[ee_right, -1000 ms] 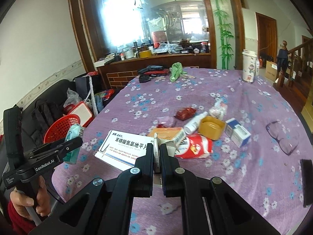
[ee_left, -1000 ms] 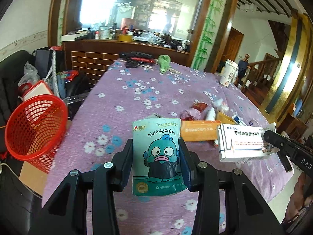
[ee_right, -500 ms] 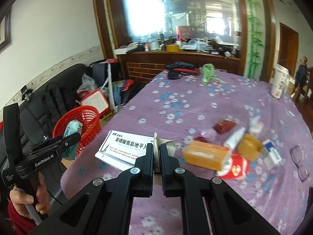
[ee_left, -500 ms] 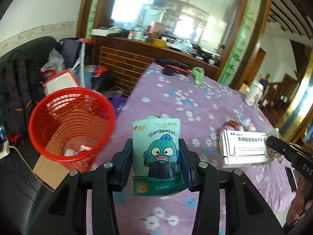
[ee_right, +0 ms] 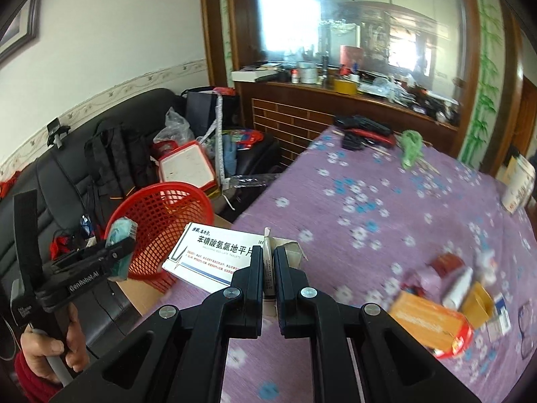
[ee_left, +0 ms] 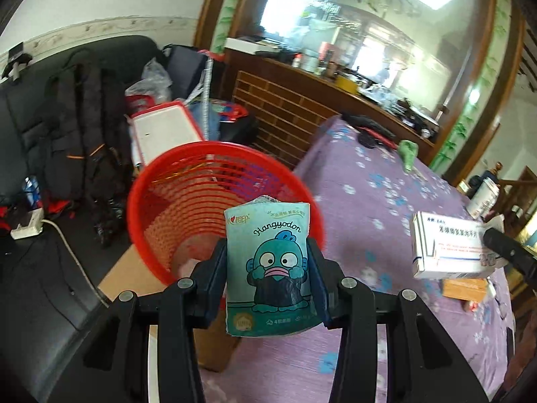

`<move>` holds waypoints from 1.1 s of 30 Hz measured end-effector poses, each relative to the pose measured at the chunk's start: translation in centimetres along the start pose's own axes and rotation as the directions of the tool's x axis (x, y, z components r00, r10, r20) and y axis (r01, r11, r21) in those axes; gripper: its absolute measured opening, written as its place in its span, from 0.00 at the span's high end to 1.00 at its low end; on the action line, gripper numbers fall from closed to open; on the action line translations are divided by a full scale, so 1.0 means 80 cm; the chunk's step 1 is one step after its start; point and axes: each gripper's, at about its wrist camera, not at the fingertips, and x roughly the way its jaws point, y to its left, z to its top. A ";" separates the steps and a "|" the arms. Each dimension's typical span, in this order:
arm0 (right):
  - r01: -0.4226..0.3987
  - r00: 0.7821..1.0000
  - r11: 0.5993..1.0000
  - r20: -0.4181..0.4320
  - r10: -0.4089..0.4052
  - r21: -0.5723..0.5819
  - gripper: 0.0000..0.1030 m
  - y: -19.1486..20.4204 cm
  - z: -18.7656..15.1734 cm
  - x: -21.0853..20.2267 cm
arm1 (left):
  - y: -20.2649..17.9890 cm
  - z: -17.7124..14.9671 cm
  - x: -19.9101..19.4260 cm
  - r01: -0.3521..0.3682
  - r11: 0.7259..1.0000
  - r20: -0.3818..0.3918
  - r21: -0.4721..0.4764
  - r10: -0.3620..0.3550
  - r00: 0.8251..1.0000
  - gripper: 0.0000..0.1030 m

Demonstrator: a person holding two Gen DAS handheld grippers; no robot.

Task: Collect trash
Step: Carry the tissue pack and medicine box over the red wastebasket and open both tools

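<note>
My left gripper (ee_left: 266,262) is shut on a teal tissue pack (ee_left: 268,265) with a cartoon fish. It holds the pack in the air over the near rim of a red mesh basket (ee_left: 188,194) that stands beside the table. In the right wrist view the left gripper (ee_right: 117,252) with the pack sits at the basket (ee_right: 161,221). My right gripper (ee_right: 267,262) is shut on the flap of a white medicine box (ee_right: 208,255), held above the table's left edge. The box also shows in the left wrist view (ee_left: 449,248).
The purple flowered table (ee_right: 386,208) carries an orange box (ee_right: 433,322), a small bottle (ee_right: 459,285), red wrappers, a yellow box and glasses at the right. A black sofa (ee_left: 33,110) with bags stands behind the basket. A cardboard box (ee_left: 134,275) lies under the basket.
Both grippers have swung left with their loads. The tissue pack went from over the table to over the basket rim. The medicine box moved toward the table's left edge.
</note>
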 end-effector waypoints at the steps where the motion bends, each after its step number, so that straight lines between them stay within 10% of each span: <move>1: -0.001 1.000 1.000 0.002 0.001 -0.011 0.93 0.009 0.005 0.006 | 0.006 0.002 0.004 -0.006 1.000 -0.002 -0.004 0.006 1.000 0.58; 13: -0.025 1.000 0.997 -0.014 0.024 -0.076 0.93 0.094 0.056 0.102 | 0.036 0.014 0.035 -0.076 0.997 -0.004 -0.011 0.076 0.997 0.55; 17: -0.099 0.994 0.995 -0.042 0.097 -0.033 0.85 0.092 0.058 0.131 | 0.039 0.016 0.043 -0.097 0.995 -0.001 -0.007 0.097 0.995 0.36; 33: 0.020 1.000 0.989 0.002 -0.021 0.147 0.77 -0.080 -0.045 0.035 | -0.086 -0.037 0.027 0.013 0.992 0.031 0.129 -0.017 0.999 0.26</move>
